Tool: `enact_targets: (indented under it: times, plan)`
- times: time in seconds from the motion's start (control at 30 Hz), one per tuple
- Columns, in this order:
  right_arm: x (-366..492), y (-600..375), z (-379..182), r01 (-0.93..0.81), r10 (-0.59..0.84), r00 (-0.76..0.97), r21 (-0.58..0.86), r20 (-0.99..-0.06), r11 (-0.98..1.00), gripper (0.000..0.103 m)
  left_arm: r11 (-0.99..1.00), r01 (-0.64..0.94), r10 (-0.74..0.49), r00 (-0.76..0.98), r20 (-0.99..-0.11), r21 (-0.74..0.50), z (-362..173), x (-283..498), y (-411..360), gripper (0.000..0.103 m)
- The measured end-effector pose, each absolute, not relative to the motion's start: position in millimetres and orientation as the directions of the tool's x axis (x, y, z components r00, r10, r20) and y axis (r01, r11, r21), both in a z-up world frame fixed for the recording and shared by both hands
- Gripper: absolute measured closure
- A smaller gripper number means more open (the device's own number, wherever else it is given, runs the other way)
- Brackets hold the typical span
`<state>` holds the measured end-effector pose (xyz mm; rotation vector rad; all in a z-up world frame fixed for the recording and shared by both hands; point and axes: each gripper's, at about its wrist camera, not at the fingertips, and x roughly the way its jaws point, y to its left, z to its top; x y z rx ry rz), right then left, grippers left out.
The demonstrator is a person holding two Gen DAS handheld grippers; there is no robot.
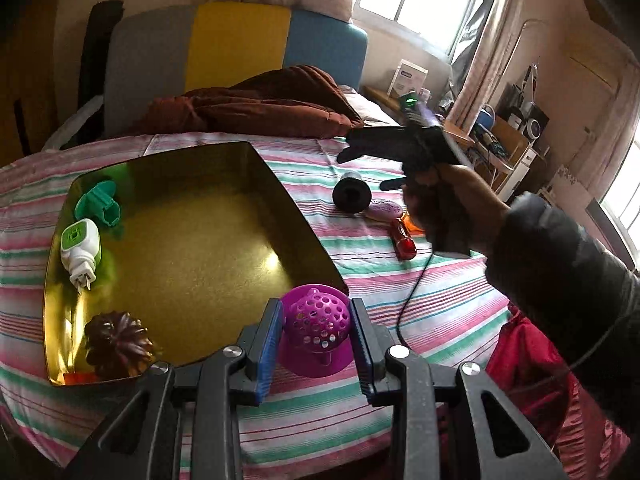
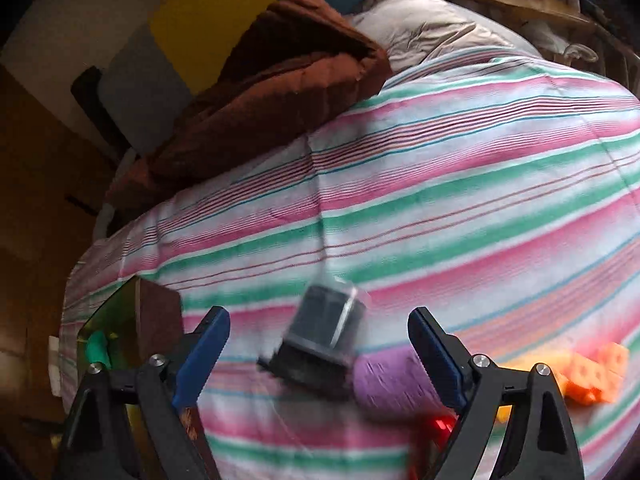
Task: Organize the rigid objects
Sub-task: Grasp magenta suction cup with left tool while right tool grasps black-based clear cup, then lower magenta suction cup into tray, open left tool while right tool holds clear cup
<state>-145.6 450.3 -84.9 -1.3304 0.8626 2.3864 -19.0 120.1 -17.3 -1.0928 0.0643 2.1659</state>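
Observation:
My left gripper point(image 1: 316, 312) is shut on a magenta perforated ball point(image 1: 316, 322) on a flared base, just off the near right corner of the gold tray point(image 1: 192, 248). In the tray lie a green plastic piece point(image 1: 100, 204), a white and green plug-in point(image 1: 78, 252) and a dark brown spiky cone point(image 1: 118, 342). My right gripper point(image 2: 320, 316), held by a hand point(image 1: 436, 208), stands open over a black cylinder with a clear cap point(image 2: 324, 332) on the striped bedcover. Beside the cylinder are a pink oval thing point(image 2: 392, 380), a red piece point(image 2: 440, 426) and orange blocks point(image 2: 596, 372).
A brown blanket point(image 1: 256, 104) is bunched at the head of the bed, below a grey, yellow and blue headboard point(image 1: 236, 44). A thin black cable point(image 1: 412, 292) trails over the cover. Red fabric point(image 1: 532, 364) hangs at the near right. A cluttered shelf point(image 1: 504, 136) stands beyond the bed.

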Motion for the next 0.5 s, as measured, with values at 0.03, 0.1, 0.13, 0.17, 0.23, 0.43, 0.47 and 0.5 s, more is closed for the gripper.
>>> enact_targets:
  times: [0.03, 0.1, 0.13, 0.17, 0.23, 0.43, 0.47, 0.5]
  plan:
    - [-153, 449, -91, -0.508, -0.053, -0.514, 0.354, -0.856, -0.786, 0.014, -0.755, -0.604, 0.565, -0.4, -0.722, -0.256, -18, -20, 119, 0.07]
    - [-165, 444, -105, -0.51, -0.067, -0.464, 0.329, -0.883, -0.795, 0.045, -0.755, -0.603, 0.565, -0.397, -0.723, -0.259, -18, -20, 118, 0.07]
    - [-170, 439, -110, -0.504, -0.061, -0.432, 0.297, -0.9, -0.811, 0.056, -0.755, -0.6, 0.566, -0.395, -0.724, -0.263, -19, -21, 118, 0.07]
    - [-174, 431, -110, -0.49, -0.018, -0.421, 0.244, -0.907, -0.837, 0.056, -0.755, -0.599, 0.567, -0.392, -0.724, -0.267, -20, -22, 117, 0.07]
    - [-177, 417, -109, -0.44, -0.013, -0.418, 0.214, -0.909, -0.872, 0.057, -0.756, -0.597, 0.568, -0.394, -0.723, -0.268, -20, -22, 115, 0.07]
    - [-156, 360, -106, -0.202, -0.06, -0.389, 0.149, -0.919, -0.968, 0.058, -0.761, -0.588, 0.572, -0.408, -0.711, -0.275, -16, -22, 110, 0.07]
    - [-148, 347, -108, -0.152, -0.066, -0.379, 0.133, -0.923, -0.979, 0.058, -0.761, -0.587, 0.574, -0.412, -0.708, -0.276, -14, -21, 108, 0.07]
    - [-141, 338, -108, -0.111, -0.049, -0.38, 0.099, -0.924, -0.989, 0.058, -0.762, -0.586, 0.574, -0.414, -0.706, -0.276, -13, -20, 108, 0.07]
